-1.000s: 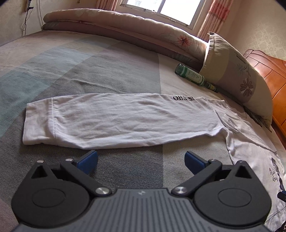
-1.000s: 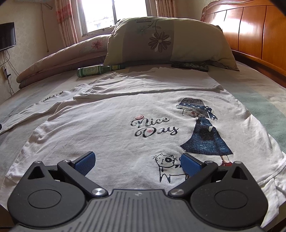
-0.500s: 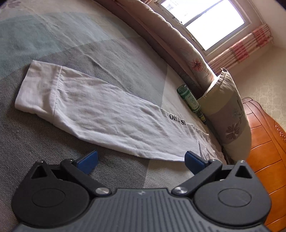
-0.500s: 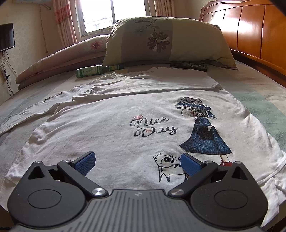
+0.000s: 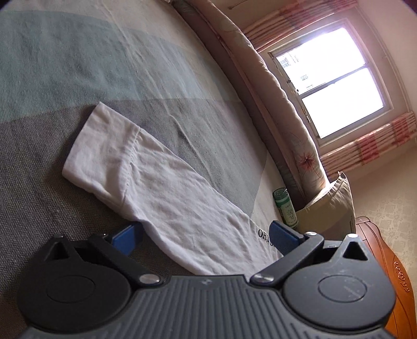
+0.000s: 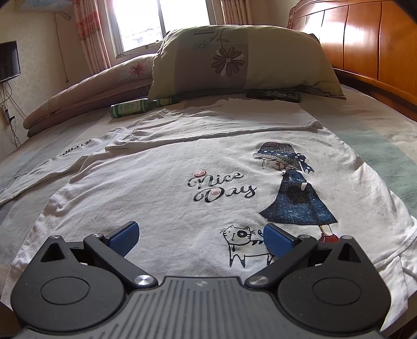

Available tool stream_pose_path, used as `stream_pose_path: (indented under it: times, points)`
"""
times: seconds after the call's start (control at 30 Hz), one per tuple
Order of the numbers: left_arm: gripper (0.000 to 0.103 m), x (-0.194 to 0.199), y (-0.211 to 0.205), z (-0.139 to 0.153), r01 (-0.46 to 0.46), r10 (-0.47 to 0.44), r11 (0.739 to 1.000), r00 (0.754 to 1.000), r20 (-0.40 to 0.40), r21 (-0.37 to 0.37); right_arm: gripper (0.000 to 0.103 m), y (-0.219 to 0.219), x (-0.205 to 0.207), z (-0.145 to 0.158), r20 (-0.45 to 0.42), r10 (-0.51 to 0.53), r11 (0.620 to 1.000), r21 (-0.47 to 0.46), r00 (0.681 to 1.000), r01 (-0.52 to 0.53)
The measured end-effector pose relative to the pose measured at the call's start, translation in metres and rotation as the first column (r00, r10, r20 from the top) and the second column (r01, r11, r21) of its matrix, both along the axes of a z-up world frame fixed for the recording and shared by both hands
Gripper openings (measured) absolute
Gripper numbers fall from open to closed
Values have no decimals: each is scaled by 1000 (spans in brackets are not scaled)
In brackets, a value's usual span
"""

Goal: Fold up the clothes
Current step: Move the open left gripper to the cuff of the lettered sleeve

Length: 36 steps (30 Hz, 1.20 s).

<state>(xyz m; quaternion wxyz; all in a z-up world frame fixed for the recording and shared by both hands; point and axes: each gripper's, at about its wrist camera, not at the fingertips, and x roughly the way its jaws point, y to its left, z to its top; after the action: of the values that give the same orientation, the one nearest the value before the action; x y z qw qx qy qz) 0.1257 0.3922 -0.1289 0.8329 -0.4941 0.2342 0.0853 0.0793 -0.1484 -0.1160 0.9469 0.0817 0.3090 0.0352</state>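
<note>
Left gripper (image 5: 204, 236): jaws were spread wide and held nothing. Its blue pads (image 5: 125, 236) straddled the sleeve from above; whether they touched the cloth could not be told.
Right gripper (image 6: 200, 238): jaws were spread wide and held nothing. It hung over the shirt's lower hem, one pad beside the printed cat (image 6: 241, 241).
Sleeve (image 5: 159, 187): long and white, it lay flat and stretched out on the bedspread, running from its cuff (image 5: 96, 146) toward the body of the shirt. Black lettering (image 5: 264, 234) showed close to the left gripper's right pad.
Shirt (image 6: 156, 187): white and long-sleeved, it was spread face up on the bed with its hem nearest the right camera. The print read "Nice Day" (image 6: 221, 186), with a girl in a hat and blue dress (image 6: 294, 198) to its right. The far sleeve was folded across the chest area.
Bedspread (image 5: 78, 67): grey, teal and beige blocks lay under the shirt.
Bottle (image 6: 135, 107): green, it lay on its side beyond the shirt, its neck end at the pillow.
Pillow (image 6: 239, 60): it stood propped beyond the shirt, with a flower print.
Quilt (image 6: 86, 96): it was rolled along the far edge of the bed, beneath the window (image 6: 161, 20).
Headboard (image 6: 365, 49): wooden, at the right.
</note>
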Motion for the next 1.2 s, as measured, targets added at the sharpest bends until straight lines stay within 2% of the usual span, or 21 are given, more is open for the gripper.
stream_pose_path:
  times: [0.03,0.17,0.23,0.33,0.43,0.5,0.53,0.6,0.7,0.8,0.87,0.93,1.03,1.13,1.2]
  points:
    - [102,3,-3,1,0,0,1000,1000,3,7,103,0,0,0,1,0,1000,0,1000,0]
    - [102,18,-23,-2,112,-112,994,993,28,-12,103,0,1,0,0,1,1000,5,1000,-1]
    - [102,26,-34,0,140,-141,989,990,21,40,103,1,1,0,1,3,1000,2,1000,-3]
    - [102,34,-39,2,130,-132,987,991,18,98,103,1,1,0,2,4,1000,3,1000,-4]
    - [102,33,-34,6,51,-54,989,998,19,142,103,-1,0,1,6,0,1000,8,1000,0]
    - [102,30,-27,6,-58,56,982,998,19,180,103,-1,0,1,7,0,1000,12,1000,0]
    - [102,27,-23,5,-116,113,976,993,27,183,103,-1,0,1,6,3,1000,13,1000,-3]
    - [102,25,-21,3,-162,157,979,986,49,126,103,0,1,1,7,9,1000,10,1000,-9]
    - [102,34,-32,4,-79,73,987,996,44,138,103,1,1,1,11,17,1000,4,1000,-17]
    - [102,45,-38,6,-50,45,979,999,27,199,103,2,3,1,9,22,1000,10,1000,-22]
    - [102,51,-32,6,-65,58,974,998,37,215,103,3,3,0,8,23,1000,6,1000,-23]
    - [102,52,-27,4,-130,122,973,991,53,191,103,3,1,1,15,24,1000,1,1000,-24]
    - [102,50,-39,7,-129,128,975,992,21,180,103,2,0,2,22,22,1000,1,1000,-22]
    - [102,57,-47,12,-76,81,966,997,-9,248,103,0,3,1,15,26,1000,15,1000,-26]
    - [102,59,-38,7,-135,136,964,991,14,229,103,0,4,0,8,29,999,18,1000,-30]
